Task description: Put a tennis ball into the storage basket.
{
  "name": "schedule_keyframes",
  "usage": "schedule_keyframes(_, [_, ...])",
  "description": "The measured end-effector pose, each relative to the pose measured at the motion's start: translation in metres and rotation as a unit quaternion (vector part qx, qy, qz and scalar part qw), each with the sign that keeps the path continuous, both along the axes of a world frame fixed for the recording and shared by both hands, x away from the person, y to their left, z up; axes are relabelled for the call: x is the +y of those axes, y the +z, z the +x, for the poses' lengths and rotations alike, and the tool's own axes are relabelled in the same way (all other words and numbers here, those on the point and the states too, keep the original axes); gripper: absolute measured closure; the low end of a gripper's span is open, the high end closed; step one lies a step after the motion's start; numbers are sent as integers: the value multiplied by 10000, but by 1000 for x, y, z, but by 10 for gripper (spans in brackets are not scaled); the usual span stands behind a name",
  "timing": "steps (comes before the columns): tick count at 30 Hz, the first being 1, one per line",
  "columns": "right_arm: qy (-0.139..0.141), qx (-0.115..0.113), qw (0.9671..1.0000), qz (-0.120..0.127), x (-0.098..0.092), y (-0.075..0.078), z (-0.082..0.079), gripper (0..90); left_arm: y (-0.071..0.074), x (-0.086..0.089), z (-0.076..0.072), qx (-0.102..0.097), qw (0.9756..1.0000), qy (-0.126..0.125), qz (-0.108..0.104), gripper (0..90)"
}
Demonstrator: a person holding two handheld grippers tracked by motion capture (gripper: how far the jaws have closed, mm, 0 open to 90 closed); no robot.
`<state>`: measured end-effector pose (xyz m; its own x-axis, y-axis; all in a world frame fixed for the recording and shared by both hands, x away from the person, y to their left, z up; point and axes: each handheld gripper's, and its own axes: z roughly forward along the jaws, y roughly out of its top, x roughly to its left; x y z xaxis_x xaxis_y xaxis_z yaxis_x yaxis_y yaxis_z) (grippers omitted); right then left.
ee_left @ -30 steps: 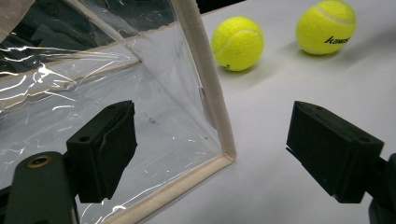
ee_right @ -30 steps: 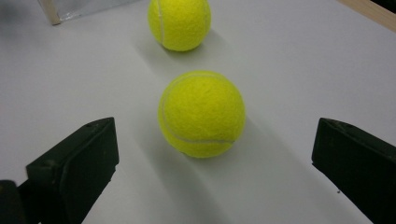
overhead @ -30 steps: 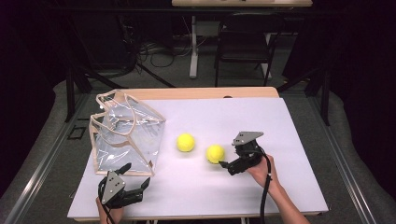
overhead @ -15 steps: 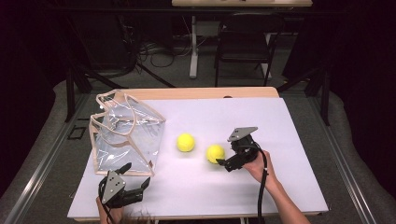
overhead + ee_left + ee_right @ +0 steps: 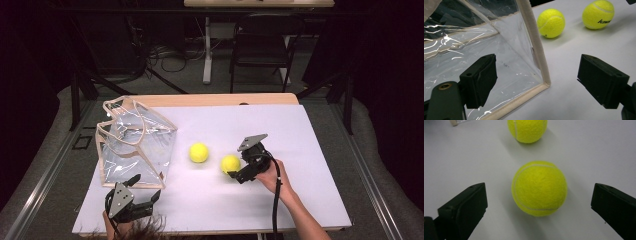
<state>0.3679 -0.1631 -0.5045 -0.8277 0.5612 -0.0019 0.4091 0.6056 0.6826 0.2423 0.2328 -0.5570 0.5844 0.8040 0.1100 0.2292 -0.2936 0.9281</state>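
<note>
Bright overhead light falls on the white surface (image 5: 310, 145) while the room around it stays dark. The clear plastic bag (image 5: 474, 50) carries streaky glare. Soft shadows sit beside the 2 tennis balls. The nearer ball (image 5: 539, 188) is sharp, the claw blocks slightly soft.

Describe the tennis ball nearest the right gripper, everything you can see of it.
The nearer tennis ball is bright yellow-green and fuzzy, with a pale curved seam. It rests on the white table, apart from the second ball on the clear bag's side. The right gripper is open; its black fingers flank the ball without touching it.
</note>
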Motion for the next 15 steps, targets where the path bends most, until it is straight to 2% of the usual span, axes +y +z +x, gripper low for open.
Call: schedule_keyframes(15, [125, 135, 9998, -107, 13, -6, 7, 0, -1, 0, 1, 8, 10000, -25, 10, 160])
